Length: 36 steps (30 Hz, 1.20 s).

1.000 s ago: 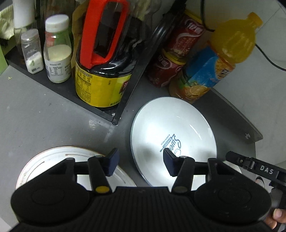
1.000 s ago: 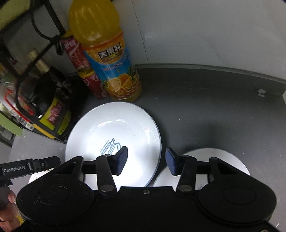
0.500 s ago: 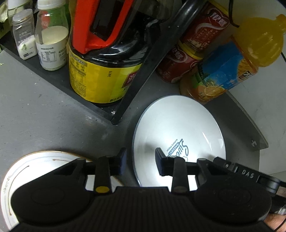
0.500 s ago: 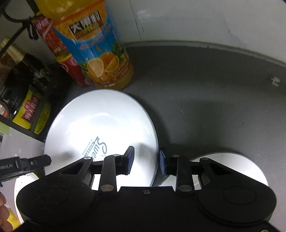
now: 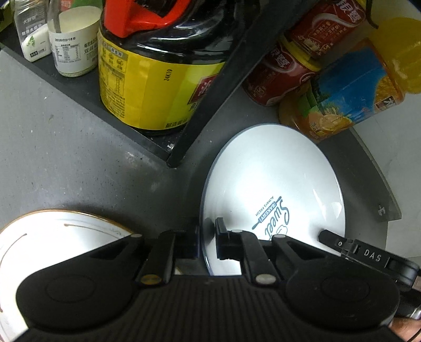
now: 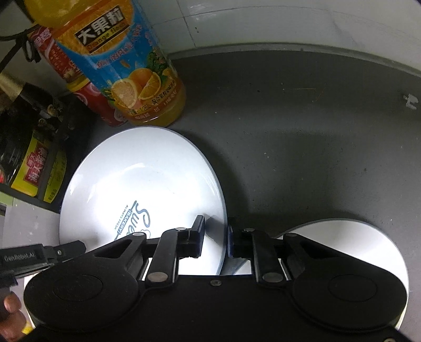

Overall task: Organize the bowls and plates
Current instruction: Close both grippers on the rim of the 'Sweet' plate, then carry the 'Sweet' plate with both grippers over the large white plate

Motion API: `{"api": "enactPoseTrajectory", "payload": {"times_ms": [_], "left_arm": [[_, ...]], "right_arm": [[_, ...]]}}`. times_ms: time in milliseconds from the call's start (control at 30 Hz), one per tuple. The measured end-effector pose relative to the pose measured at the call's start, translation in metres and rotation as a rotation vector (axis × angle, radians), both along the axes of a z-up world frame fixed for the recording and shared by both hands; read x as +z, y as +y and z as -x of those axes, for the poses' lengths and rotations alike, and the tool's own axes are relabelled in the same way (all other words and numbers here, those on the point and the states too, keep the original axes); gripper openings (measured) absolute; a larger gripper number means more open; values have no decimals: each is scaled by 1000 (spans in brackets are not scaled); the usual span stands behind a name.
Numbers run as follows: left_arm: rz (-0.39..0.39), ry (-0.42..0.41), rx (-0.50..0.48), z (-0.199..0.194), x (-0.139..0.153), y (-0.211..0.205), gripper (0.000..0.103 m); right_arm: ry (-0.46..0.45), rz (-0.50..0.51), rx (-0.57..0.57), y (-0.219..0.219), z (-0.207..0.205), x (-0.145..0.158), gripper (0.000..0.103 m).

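Three plates on show here. The white plate with the blue bakery print [image 5: 273,181] lies mid-bench, and both grippers are on it: the left gripper [image 5: 206,242] is narrowed right down astride its rim at 9 o'clock, one finger inside, one outside; the right gripper [image 6: 215,236] is pinched the same way on the rim at 3 o'clock. Whether the pads truly touch, I cannot tell.

A gold-rimmed plate [image 5: 52,231] sits at 8 o'clock of it in the left view, and a plain white plate [image 6: 350,236] just beside it at 4 o'clock in the right view.

At 12 o'clock stands one orange drink bottle [image 6: 126,65], with two red cans [image 5: 279,76] stacked beside it. Further left, a black rack [image 5: 147,142] carries one big dark sauce jug [image 5: 158,79] and two small bottles [image 5: 52,39]. The bench [image 6: 302,136] is dark speckled grey, backed by a white wall [image 6: 289,21].
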State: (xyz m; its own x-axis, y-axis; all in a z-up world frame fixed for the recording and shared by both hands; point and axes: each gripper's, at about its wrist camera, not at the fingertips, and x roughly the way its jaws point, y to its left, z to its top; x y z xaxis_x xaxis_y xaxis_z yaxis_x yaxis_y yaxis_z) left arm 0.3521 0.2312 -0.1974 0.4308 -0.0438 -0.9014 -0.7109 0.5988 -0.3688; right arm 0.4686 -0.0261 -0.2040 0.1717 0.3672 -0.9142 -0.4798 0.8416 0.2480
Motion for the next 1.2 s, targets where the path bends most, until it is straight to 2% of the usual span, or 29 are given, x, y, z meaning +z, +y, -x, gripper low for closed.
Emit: {"api": "enactPoseTrajectory", "payload": {"times_ms": [100,400,733,1200], "left_arm": [[16,-1,5,3,3,3,9],[-21,-33,-12,12,24,3,8],[-21,-41,-34,34,37,6,8],[-58,-95,-61,80,70,8,8]], "right_arm": [[-25,-16,22,-3,5,5,16],[-52,-89,23,-11,17,33,10],[-58,-104,16,-13,39,45,10],[-85,-157,-9,-16,83,68,10]]}}
